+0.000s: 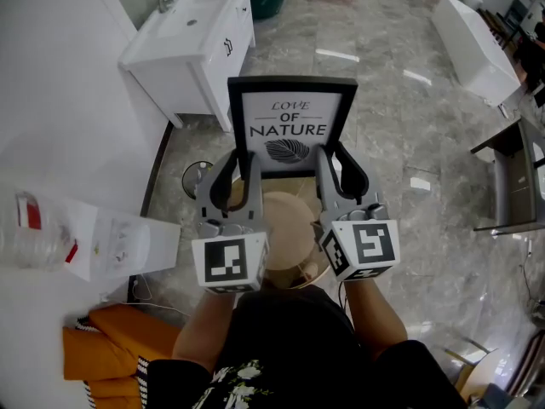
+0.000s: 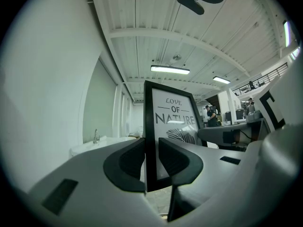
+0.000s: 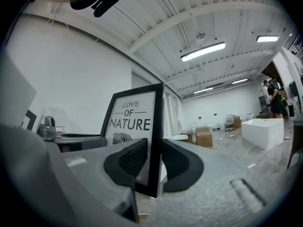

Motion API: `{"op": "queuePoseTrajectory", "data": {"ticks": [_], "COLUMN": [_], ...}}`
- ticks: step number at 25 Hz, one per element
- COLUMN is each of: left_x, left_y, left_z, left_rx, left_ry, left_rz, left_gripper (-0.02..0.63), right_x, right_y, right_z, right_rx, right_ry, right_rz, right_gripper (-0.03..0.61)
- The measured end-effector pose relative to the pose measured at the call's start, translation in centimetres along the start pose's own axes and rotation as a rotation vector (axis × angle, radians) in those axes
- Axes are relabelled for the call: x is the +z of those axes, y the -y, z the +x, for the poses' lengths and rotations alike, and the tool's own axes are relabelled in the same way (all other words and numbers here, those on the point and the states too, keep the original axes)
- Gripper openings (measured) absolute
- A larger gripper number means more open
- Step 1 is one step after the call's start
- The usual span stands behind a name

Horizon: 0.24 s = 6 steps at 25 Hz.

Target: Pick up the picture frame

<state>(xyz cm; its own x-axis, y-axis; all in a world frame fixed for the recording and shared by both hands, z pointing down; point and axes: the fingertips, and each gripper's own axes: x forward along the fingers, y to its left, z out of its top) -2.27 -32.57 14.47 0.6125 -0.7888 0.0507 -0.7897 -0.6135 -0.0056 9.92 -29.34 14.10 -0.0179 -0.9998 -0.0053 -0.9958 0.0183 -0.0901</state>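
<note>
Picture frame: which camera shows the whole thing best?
The head view: nearly the whole picture frame faces it, print readable, the left gripper and right gripper clamping its side edges. Each gripper view shows it obliquely, one edge between the jaws.

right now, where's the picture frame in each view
Head view: picture frame at upper centre, upright.
Left gripper view: centre, its left edge clamped between the jaws of the left gripper.
Right gripper view: left of centre, its right edge clamped between the jaws of the right gripper.
Shared landmark: the LOVE OF NATURE lettering is readable in all three.
</note>
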Motion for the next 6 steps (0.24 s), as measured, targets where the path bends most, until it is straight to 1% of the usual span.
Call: {"op": "queuePoseTrajectory", "data": {"ticks": [4, 6], "left_x": [-0.46, -0.61], "left_y": [-0.1, -0.14], "left_z": [0.24, 0.34], "left_rx": [-0.017, -0.017], "left_ry": [0.008, 0.01], "left_rz": [0.044, 0.046], "left_gripper": [0.087, 0.087], "right_x": [-0.03, -0.04], "right_y": [0.07, 0.1], "right_z": [0.07, 0.11], "right_rx": [0.0, -0.001], "right_ry": [-0.001, -0.001], "right_rz": [-0.005, -0.009], "right_gripper": [0.089, 0.089]}}
